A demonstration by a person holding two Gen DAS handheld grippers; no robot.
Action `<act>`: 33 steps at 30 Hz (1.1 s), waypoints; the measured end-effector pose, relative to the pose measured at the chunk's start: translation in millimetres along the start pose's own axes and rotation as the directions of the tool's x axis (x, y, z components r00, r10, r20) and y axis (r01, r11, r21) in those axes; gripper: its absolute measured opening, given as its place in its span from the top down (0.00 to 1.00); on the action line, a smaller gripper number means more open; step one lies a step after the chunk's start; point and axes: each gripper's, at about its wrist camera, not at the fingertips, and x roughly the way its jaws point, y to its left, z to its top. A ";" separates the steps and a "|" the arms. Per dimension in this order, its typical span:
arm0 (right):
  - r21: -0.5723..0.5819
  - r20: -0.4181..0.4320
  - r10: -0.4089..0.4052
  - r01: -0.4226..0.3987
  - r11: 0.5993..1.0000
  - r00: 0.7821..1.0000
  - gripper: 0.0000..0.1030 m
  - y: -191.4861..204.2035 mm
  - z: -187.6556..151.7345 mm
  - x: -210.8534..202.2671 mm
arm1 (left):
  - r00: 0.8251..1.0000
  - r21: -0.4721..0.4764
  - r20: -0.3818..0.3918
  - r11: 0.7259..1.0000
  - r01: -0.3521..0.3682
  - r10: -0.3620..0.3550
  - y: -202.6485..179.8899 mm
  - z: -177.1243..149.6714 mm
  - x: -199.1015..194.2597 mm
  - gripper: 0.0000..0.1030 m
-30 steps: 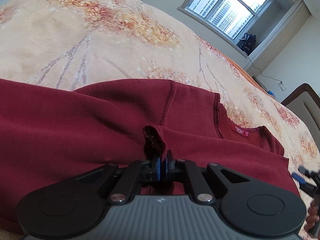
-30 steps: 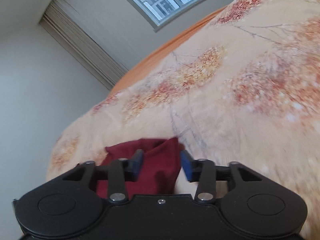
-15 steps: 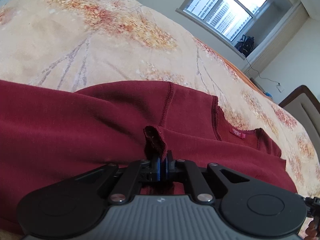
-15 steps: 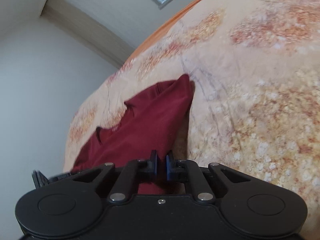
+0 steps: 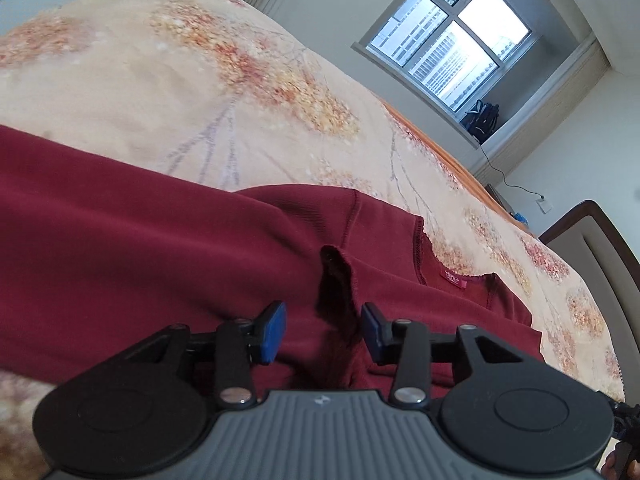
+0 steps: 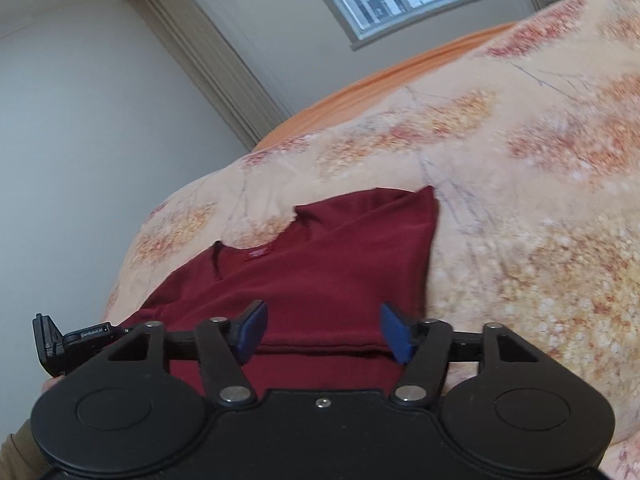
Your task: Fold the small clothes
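The dark red knit shirt (image 5: 168, 248) runs off the left edge and under the left gripper (image 5: 323, 330), so its hem is hidden. Its small red neck label (image 6: 257, 254), beyond the right gripper (image 6: 323, 334), is too small to read.

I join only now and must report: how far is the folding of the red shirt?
Done: red shirt lies on the bedspread, one side turned in. In hand: nothing; left gripper and right gripper have just opened, pads off the cloth. Left: remaining folds.
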 end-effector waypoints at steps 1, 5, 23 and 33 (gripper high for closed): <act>-0.012 0.005 0.008 -0.008 1.000 1.000 0.25 6.7 -1.5 -0.5 | 1.000 0.004 0.008 1.000 -0.004 0.004 2.7 -1.4 -7.6 0.50; -0.057 -0.002 0.035 -0.035 0.998 0.999 0.18 35.1 -7.0 2.4 | 0.999 0.005 0.048 1.000 -0.018 0.018 19.1 -4.2 -42.4 0.36; -0.151 -0.099 0.104 -0.119 0.981 0.990 0.17 125.2 -35.0 39.1 | 0.929 -0.508 0.293 0.860 -0.048 0.225 218.8 -17.6 -192.7 0.33; -0.225 -0.121 0.114 -0.140 0.964 0.986 0.17 163.5 -39.3 53.1 | 0.909 -0.546 0.326 0.836 -0.045 0.261 244.3 3.7 -163.6 0.40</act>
